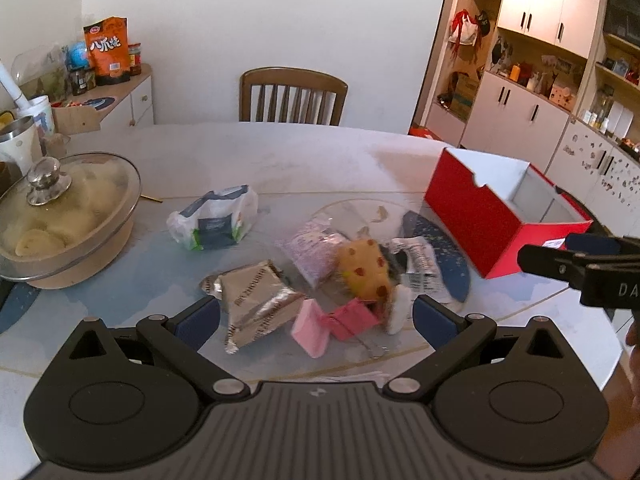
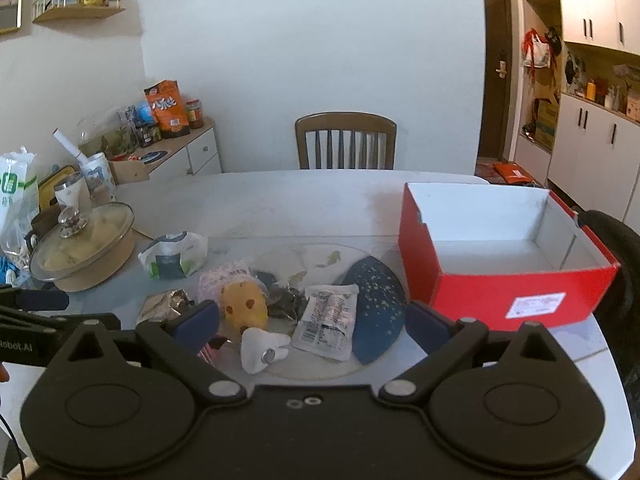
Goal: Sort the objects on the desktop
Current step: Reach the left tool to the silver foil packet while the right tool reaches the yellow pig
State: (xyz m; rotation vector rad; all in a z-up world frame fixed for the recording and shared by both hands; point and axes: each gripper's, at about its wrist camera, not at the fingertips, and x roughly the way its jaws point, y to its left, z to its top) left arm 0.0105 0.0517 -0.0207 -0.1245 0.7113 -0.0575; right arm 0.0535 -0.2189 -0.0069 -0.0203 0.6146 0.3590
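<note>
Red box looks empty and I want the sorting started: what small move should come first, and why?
Probably lower the open right gripper onto the white packet lying between its fingers: nothing is held yet, and the red box stands open just beside it.

A wooden chair (image 2: pixel 346 140) stands behind the table. A lidded pot (image 1: pixel 64 216) sits at the left. An orange snack bag (image 1: pixel 107 51) tops the side cabinet (image 1: pixel 132 100).

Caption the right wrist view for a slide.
Open right gripper hovers over a pile of small items beside an empty red box on the table.
</note>
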